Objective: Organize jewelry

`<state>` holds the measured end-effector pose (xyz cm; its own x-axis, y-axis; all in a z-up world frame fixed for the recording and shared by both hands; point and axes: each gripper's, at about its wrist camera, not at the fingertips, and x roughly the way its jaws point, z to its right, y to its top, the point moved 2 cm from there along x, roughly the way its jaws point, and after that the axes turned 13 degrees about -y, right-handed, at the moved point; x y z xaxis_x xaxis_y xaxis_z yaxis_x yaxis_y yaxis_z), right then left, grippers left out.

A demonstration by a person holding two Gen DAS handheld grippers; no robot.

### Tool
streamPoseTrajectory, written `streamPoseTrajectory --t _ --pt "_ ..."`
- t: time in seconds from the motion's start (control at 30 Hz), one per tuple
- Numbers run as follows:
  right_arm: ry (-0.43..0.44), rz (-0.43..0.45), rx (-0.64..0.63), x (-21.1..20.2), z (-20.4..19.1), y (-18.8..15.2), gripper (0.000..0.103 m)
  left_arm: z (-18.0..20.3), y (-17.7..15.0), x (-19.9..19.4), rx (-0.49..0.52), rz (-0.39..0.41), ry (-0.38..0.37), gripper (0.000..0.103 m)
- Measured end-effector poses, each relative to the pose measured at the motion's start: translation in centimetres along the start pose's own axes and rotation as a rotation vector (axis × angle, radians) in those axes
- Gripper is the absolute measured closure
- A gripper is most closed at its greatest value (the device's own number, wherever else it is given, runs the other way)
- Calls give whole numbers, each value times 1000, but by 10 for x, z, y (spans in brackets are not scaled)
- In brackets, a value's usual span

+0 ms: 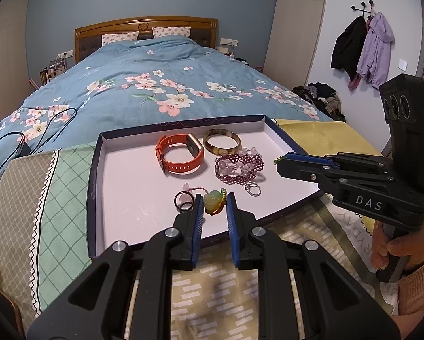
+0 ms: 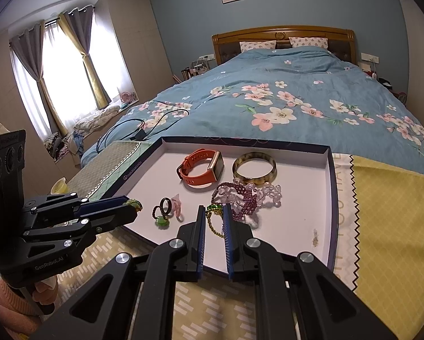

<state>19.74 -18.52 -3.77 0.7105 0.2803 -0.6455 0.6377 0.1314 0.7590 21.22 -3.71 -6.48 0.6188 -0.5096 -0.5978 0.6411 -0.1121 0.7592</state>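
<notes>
Both tongs were clenched: left gripper [image 1: 214, 202] on a green jade charm [image 1: 212, 199], right gripper [image 2: 214, 212] on a green beaded strand [image 2: 213, 221], over the tray [image 2: 329, 198] holding watch [image 2: 202, 167], bangle [image 2: 254, 167], bracelets [image 2: 248, 195]

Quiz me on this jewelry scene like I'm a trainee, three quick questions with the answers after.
1. True or false: the orange watch lies outside the tray.
2. What lies next to the watch, at the far end of the tray? A) a bangle B) a comb C) a key
3. Fill in: the right tongs are pinched on a bead string that is mostly ____ in colour.

Key: 1 false, it lies inside the tray. 2 A. 3 green.
</notes>
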Motion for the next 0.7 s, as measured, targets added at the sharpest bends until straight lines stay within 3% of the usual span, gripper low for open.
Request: streamPoseTrajectory --t 0.7 --pt "-13 -20 -3 12 3 -5 93 -4 1 7 -15 -12 8 86"
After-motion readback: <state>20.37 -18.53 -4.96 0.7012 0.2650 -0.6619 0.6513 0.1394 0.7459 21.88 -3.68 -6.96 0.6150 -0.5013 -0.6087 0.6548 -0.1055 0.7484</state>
